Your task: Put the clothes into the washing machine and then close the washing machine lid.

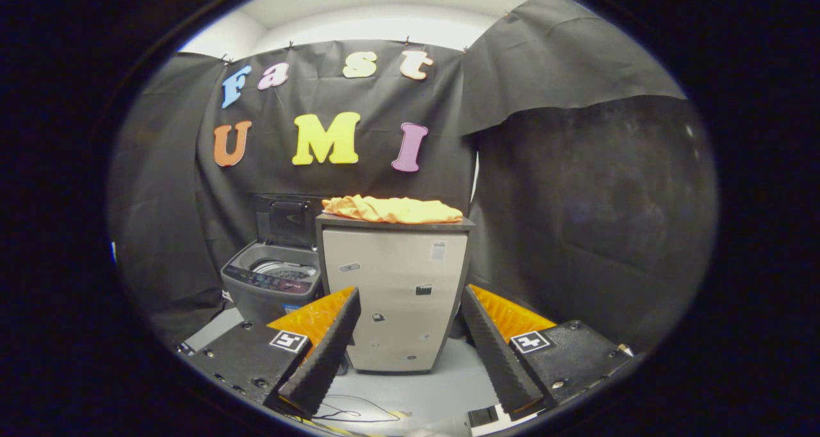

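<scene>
Fingers of the gripper (410, 341) stand apart, holding nothing, facing a pale upright cabinet (394, 296). Crumpled orange clothes (392, 209) lie on top of it; a grey top-loading washing machine (272, 283), lid raised, stands beside it.

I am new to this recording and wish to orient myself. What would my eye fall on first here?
The bright orange clothes stand out first, lying in a heap on top of a pale cabinet beyond the fingers. Beside the cabinet stands the washing machine, its lid raised and its drum open. The gripper is open and holds nothing, its fingers apart and pointed at the cabinet front.
</scene>
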`<state>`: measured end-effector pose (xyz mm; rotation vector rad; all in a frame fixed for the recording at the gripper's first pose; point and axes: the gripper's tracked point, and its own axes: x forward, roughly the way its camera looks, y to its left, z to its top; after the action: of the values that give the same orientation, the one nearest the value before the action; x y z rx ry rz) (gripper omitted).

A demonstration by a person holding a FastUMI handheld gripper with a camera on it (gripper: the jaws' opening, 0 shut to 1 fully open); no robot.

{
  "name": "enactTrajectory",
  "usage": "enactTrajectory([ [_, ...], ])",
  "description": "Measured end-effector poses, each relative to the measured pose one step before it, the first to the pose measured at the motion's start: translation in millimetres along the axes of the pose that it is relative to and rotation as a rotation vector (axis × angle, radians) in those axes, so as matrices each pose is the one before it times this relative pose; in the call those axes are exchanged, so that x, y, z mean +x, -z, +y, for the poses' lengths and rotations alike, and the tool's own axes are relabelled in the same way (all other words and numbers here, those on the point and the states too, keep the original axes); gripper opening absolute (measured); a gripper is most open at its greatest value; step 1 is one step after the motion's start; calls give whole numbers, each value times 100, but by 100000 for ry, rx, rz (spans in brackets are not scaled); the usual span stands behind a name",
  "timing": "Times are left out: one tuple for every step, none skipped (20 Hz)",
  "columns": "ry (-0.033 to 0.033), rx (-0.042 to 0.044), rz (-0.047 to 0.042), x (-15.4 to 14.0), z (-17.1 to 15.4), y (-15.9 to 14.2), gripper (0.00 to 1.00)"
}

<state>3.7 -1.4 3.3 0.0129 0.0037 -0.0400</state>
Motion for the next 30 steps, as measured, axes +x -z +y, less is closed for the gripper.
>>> enactTrajectory([
  [-241,-528,449,127,134,-349,100],
  [34,-402,-3,152,111,-630,100],
  [17,-90,-965,165,35,-1024,100],
  [337,-277,-1026,319,99,-1025,100],
  [866,-586,-740,504,-146,-1021,100],
  [718,-421,-434,524,-12,-1049,100],
  [-82,-82,-518,462,298,-1126,100],
  [474,-220,-221,742,45,-1168,100],
  [470,-398,137,861,-23,-1100,100],
  [743,-368,200,951,-69,-1129,100],
  [216,-24,18,1074,-19,-1131,100],
  [-701,378,-940,1047,192,-1401,100],
  [53,473,-1202,1175,-14,-1275,100],
  [-176,784,-1326,1291,0,-1315,100],
  [-703,668,-1050,1415,181,-1072,100],
  [-414,229,-988,1556,72,-1198,100],
  [-290,180,-1105,1567,-48,-955,100],
  [-506,289,-767,1569,45,-1194,100],
  [-648,687,-580,1663,113,-995,100],
  [-765,949,-320,1671,122,-1020,100],
  [-1023,893,-213,1759,220,-676,100],
  [95,1009,165,1814,-109,-768,100],
  [-225,824,825,1824,-20,-469,100],
  [-898,1101,1053,1682,217,-308,100],
  [-767,766,1010,1573,129,-152,100],
  [-607,297,1345,1661,122,-138,100],
  [-1074,-53,1418,1585,188,143,100],
  [-1169,-525,1969,1506,198,287,100],
  [-990,-835,2425,1555,200,359,100],
  [-497,-816,3020,1574,88,426,100],
])
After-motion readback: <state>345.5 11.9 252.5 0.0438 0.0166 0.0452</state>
